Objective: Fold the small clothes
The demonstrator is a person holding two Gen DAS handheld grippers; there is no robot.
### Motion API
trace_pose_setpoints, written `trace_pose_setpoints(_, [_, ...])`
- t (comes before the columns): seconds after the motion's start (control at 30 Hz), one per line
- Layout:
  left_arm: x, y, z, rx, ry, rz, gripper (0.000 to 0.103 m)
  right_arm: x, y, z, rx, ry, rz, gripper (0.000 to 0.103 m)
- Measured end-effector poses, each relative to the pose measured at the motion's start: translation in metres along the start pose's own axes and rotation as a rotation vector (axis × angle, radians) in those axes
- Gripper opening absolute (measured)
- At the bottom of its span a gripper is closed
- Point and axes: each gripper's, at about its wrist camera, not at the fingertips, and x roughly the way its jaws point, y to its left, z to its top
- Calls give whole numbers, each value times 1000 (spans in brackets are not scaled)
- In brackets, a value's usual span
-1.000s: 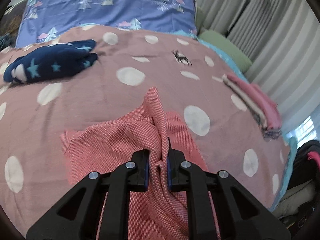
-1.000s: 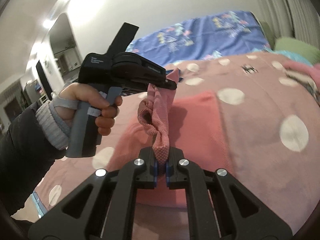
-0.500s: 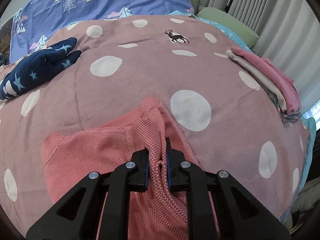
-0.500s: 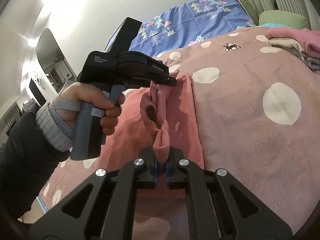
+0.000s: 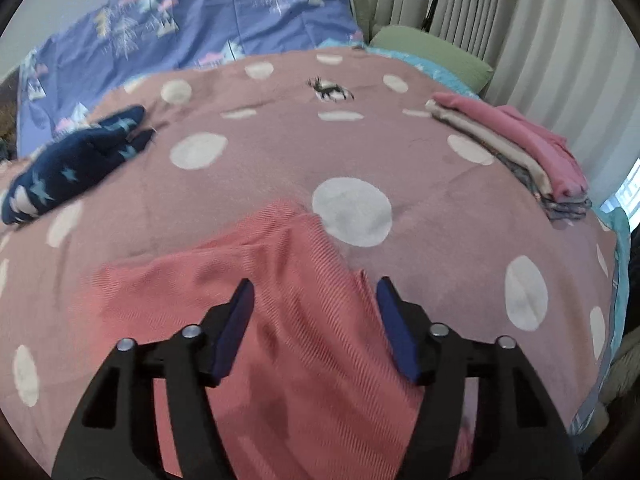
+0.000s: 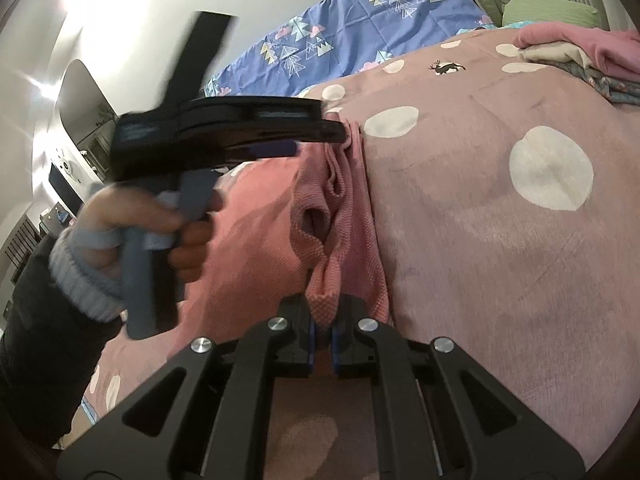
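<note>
- The left wrist view looks steeply down past its own claw [image 5: 314, 300] — close over the coral garment [image 5: 304, 344], toward the bed's [image 5: 440, 220] head.
- The right wrist view sits close to the bed, facing across it toward the left claw [image 6: 316, 138].
- Both share the dotted blanket, the folded stack [image 5: 532, 156] [image 6: 580, 54] and the blue pillow [image 5: 224, 20] [image 6: 360, 40].

Black sleeve [image 6: 36, 344], grey knit cuff [image 6: 80, 280]

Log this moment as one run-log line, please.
left gripper: jaws opening, clear of coral garment | right gripper: shut on its edge | folded stack: untouched
</note>
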Motion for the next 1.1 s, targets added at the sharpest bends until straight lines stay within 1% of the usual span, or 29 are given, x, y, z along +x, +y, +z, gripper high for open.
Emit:
trace_pose_setpoints(0.07, [-22,4,-11,10,-36,15,73,0,0,0,2,2,-1,6])
trace_pose_setpoints(0.13, [-45,11,-29,18,-65,20,76,1,-1,0,7,6,0,6])
trace_pose_setpoints(0.2, [-64,18,-48,10,-81,13,78,2,-2,0,12,8,1,6])
trace_pose_setpoints(0.23, [-75,24,-62,-5,-87,-5,78,3,-2,-1,13,9,0,6])
trace_pose_setpoints(0.3, [-89,33,-85,-33,-82,-28,81,3,-3,0,13,10,0,6])
trace_pose_setpoints(0.37, [-100,38,-114,-48,-62,-32,81,4,-4,0,17,14,4,6])
trace_pose_setpoints(0.43, [-107,37,-140,-33,-32,-7,81,5,-6,2,33,21,17,6])
trace_pose_setpoints(0.53, [-112,24,-169,39,6,34,81,6,-12,8,98,38,71,6])
trace_pose_setpoints(0.63, [-109,7,-183,110,16,49,81,4,-18,15,164,47,121,6])
trace_pose_setpoints(0.7, [-105,3,-189,135,8,93,81,2,-19,18,196,52,144,6])
trace_pose_setpoints(0.73, [-100,3,-189,132,11,124,81,1,-19,19,205,53,150,6])
trace_pose_setpoints(0.77, [-97,5,-188,121,12,139,81,1,-18,19,213,54,155,6])
trace_pose_setpoints(0.87, [-96,14,-184,54,-12,146,81,-5,-15,21,227,50,172,6])
trace_pose_setpoints(0.97, [-99,19,-181,25,-45,176,81,-10,-11,24,233,37,195,5])
trace_pose_setpoints(1.03, [-99,23,-184,38,-49,250,81,-12,-10,25,230,27,188,5])
trace_pose_setpoints(1.1, [-96,28,-191,64,-24,322,83,-12,-12,24,229,27,166,5])
